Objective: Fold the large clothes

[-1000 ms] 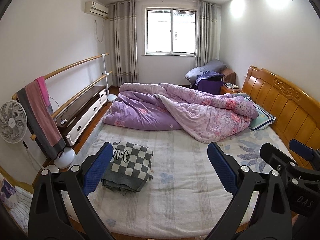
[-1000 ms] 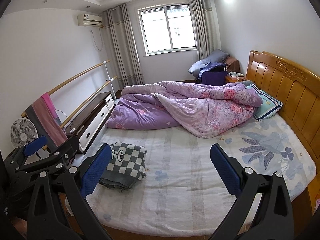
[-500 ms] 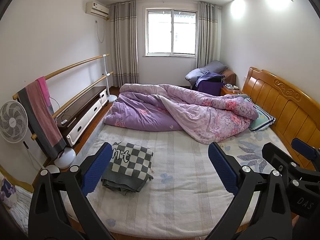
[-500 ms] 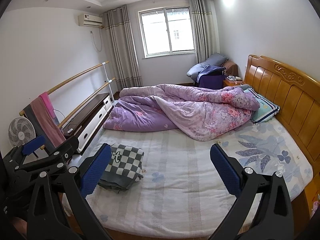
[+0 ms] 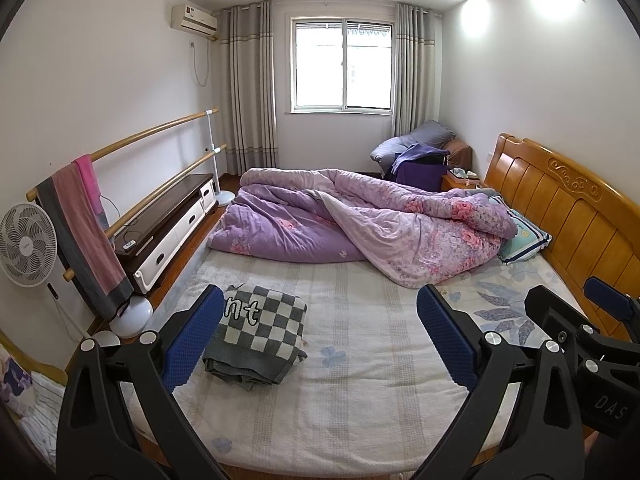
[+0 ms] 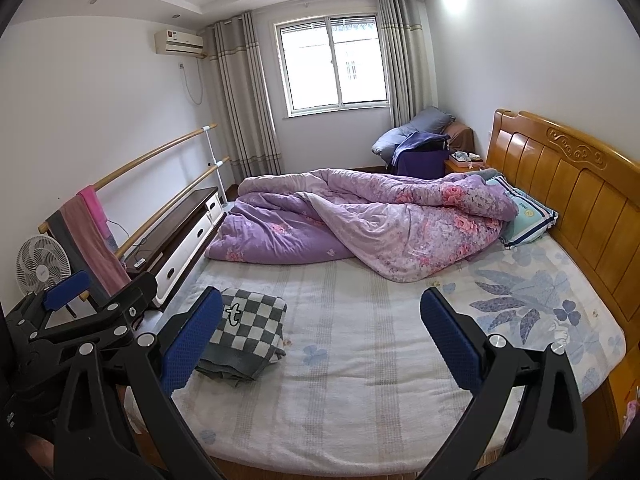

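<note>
Folded checkered garment (image 5: 258, 332) lies near bed's (image 5: 360, 392) front-left corner, letters partly hidden; purple quilt (image 5: 360, 220) heaped along far edge; left gripper (image 5: 320, 344) & right gripper (image 6: 320, 344) both spread wide, empty, above front edge.

- I am looking at a bedroom in a home.
- A bed (image 5: 360, 400) with a wooden headboard (image 5: 560, 208) fills most of the floor; a rumpled purple quilt (image 5: 360, 224) and a pillow (image 5: 524, 236) lie on it.
- A window (image 5: 343, 66) with grey curtains (image 5: 248, 88) is set in the far wall, and an air conditioner (image 5: 195, 18) is mounted high beside it.
- A low cabinet (image 5: 172, 220), a standing fan (image 5: 27, 240) and two wooden rails (image 5: 152, 136) carrying towels (image 5: 84, 216) line the left wall.
- A bedside table (image 6: 464, 164) stands next to the headboard.
</note>
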`<action>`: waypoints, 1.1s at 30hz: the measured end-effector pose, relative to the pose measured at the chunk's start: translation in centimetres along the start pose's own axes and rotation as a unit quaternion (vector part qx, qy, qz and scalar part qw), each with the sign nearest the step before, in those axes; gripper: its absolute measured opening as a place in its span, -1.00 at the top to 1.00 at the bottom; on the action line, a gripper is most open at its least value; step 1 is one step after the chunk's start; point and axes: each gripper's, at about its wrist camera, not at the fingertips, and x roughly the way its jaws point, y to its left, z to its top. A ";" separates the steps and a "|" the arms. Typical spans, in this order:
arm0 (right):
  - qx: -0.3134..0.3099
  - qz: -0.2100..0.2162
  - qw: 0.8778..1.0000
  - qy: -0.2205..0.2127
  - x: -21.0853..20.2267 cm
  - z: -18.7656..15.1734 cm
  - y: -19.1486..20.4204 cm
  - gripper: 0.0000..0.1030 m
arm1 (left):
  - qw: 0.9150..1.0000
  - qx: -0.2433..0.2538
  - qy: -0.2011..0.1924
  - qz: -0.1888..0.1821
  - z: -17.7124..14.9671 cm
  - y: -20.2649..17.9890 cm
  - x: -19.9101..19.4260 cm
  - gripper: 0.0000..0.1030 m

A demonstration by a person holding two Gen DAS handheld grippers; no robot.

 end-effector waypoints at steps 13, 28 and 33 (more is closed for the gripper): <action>0.003 -0.001 1.000 0.003 -0.3 -0.3 -0.1 -0.86 | 1.000 0.009 -0.011 0.012 0.1 0.6 -0.6 -0.89; 0.005 -0.001 1.000 0.004 -0.2 -0.4 -0.2 -0.85 | 1.000 0.008 -0.003 0.008 -0.2 0.9 0.0 -0.89; 0.006 -0.001 1.000 0.006 -0.1 -0.5 -0.2 -0.85 | 1.000 0.010 -0.001 0.011 -0.4 0.6 0.1 -0.89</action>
